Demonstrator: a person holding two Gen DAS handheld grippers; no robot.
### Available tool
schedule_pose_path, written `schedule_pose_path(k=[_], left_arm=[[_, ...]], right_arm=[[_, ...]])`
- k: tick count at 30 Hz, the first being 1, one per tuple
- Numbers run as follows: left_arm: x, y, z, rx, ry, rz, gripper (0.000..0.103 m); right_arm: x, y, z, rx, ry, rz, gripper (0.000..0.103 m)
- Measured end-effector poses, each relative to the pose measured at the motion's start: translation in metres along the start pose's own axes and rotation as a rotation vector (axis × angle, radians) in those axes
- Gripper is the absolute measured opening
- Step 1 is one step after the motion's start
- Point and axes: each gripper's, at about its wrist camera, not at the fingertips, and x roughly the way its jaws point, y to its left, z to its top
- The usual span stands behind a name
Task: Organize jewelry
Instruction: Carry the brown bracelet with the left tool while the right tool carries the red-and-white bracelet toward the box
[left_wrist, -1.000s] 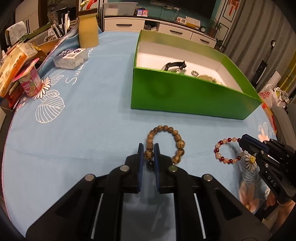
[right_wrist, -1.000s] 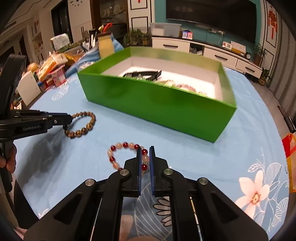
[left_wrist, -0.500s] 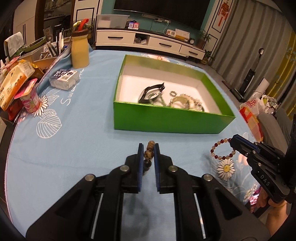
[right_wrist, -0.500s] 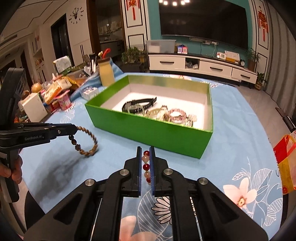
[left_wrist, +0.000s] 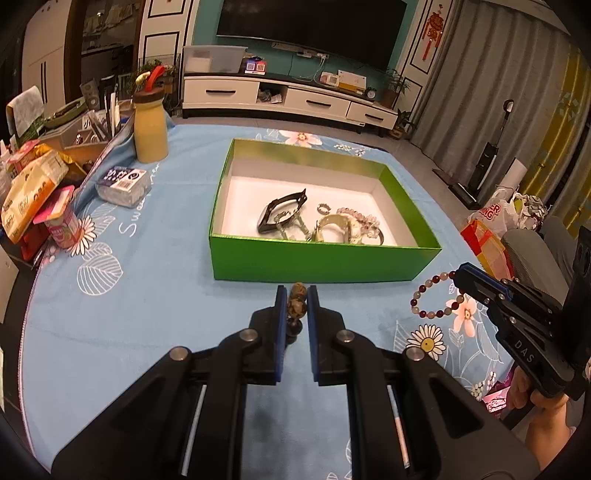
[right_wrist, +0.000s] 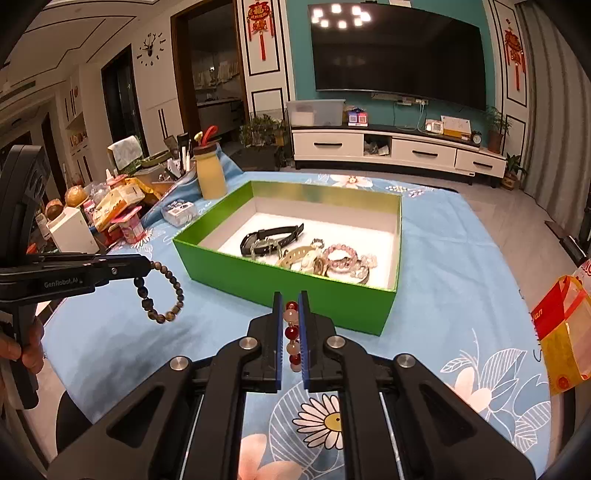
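My left gripper (left_wrist: 296, 295) is shut on a brown bead bracelet (left_wrist: 297, 302) and holds it in the air in front of the green box (left_wrist: 325, 264). It hangs from the left gripper in the right wrist view (right_wrist: 162, 291). My right gripper (right_wrist: 289, 301) is shut on a red and pink bead bracelet (right_wrist: 291, 328), also lifted; it shows in the left wrist view (left_wrist: 436, 295). The box (right_wrist: 280, 280) holds a black watch (right_wrist: 271, 236), a pink bead bracelet (right_wrist: 340, 256) and other jewelry.
A blue flowered tablecloth (left_wrist: 147, 266) covers the table. At the left stand a yellow bottle (left_wrist: 149, 129), a clear plastic case (left_wrist: 123, 184), a pink cup (left_wrist: 62, 221) and snack packs (left_wrist: 29, 192). A red and yellow bag (right_wrist: 561, 332) sits off the right edge.
Both grippers have lifted their bracelets off the tablecloth and risen; the box's inside now shows from above. Both stay shut.
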Motion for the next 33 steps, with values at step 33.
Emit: schedule_pose_path(k=[33], left_arm=[[-0.014, -0.023, 0.051, 0.078, -0.085, -0.010, 0.010]], right_arm=[[-0.013, -0.007, 0.043, -0.007, -0.099, -0.018, 0.008]])
